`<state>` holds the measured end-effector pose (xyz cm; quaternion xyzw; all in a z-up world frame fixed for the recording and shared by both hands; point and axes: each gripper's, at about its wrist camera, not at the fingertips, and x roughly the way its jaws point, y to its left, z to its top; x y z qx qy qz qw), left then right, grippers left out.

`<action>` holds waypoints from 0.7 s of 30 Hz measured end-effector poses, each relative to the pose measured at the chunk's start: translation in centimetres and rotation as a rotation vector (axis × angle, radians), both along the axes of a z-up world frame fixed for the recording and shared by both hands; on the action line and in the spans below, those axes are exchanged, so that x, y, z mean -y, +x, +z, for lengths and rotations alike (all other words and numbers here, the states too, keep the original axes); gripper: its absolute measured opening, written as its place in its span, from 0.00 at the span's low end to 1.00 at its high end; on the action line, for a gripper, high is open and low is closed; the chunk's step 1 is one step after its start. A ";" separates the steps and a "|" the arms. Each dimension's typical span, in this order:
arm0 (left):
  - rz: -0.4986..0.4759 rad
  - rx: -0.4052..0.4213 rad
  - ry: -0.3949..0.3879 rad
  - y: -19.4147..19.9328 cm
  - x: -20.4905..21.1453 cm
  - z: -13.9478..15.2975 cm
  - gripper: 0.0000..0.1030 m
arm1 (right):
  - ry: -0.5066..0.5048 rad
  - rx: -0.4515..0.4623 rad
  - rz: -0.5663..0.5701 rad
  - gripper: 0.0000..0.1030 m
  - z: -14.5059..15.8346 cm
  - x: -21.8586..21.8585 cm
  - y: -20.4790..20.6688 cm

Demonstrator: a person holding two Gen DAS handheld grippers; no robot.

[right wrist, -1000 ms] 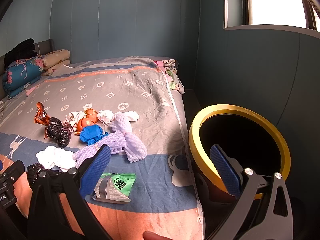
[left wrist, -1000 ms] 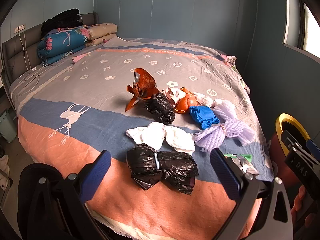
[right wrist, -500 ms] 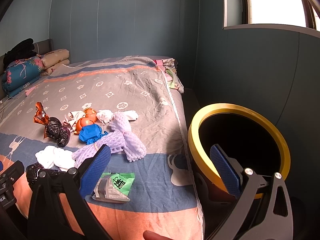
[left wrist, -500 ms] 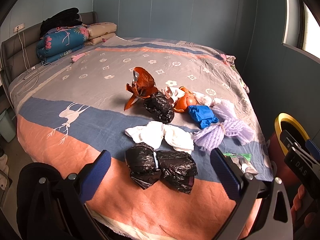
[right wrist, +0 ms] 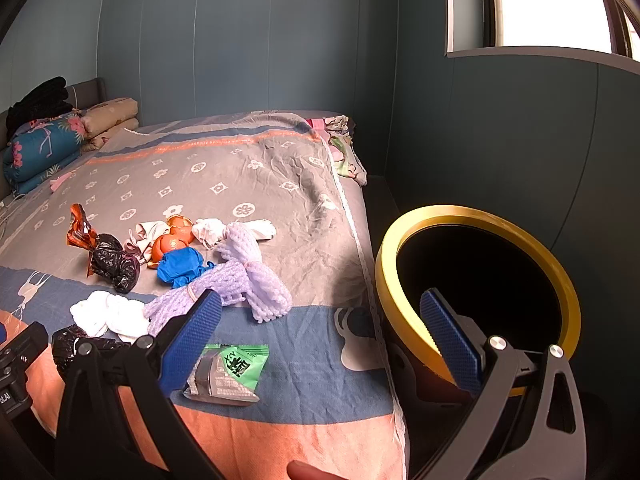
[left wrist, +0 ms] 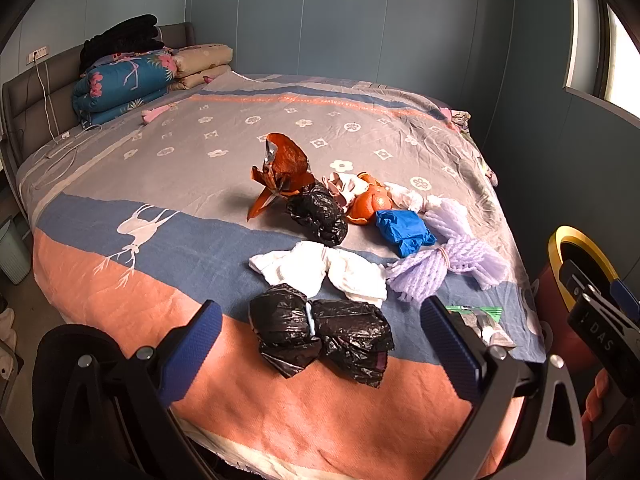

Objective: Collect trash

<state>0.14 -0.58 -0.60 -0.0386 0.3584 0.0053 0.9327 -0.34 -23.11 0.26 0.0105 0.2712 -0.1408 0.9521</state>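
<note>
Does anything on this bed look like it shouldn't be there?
Yes. A heap of rubbish lies on the bedspread: two black bags, white tissues, purple foam netting, a blue glove, orange peel, a crumpled orange wrapper and a green packet. The yellow-rimmed bin stands beside the bed. Both grippers are open.

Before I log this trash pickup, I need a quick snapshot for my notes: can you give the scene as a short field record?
surface: bed with patterned cover
bin: yellow-rimmed trash can beside the bed edge, open
nearest trash: black bag bundle, green snack wrapper
middle trash: white tissue wad, purple foam net, blue glove
far trash: small black bag, orange peel, orange-brown wrapper
left gripper: open, empty, facing the black bag bundle
right gripper: open, empty
collected so far: cannot tell, the bin interior is dark
</note>
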 end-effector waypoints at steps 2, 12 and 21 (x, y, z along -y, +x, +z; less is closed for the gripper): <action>0.000 -0.002 -0.002 0.0 0.0 0.0 0.93 | 0.000 -0.001 0.000 0.93 -0.1 0.0 0.0; -0.001 -0.005 -0.005 -0.1 0.1 0.0 0.93 | 0.000 -0.002 -0.001 0.93 0.0 0.0 0.1; -0.002 -0.006 -0.006 0.0 0.1 0.0 0.93 | 0.001 -0.004 0.000 0.93 -0.1 0.0 0.1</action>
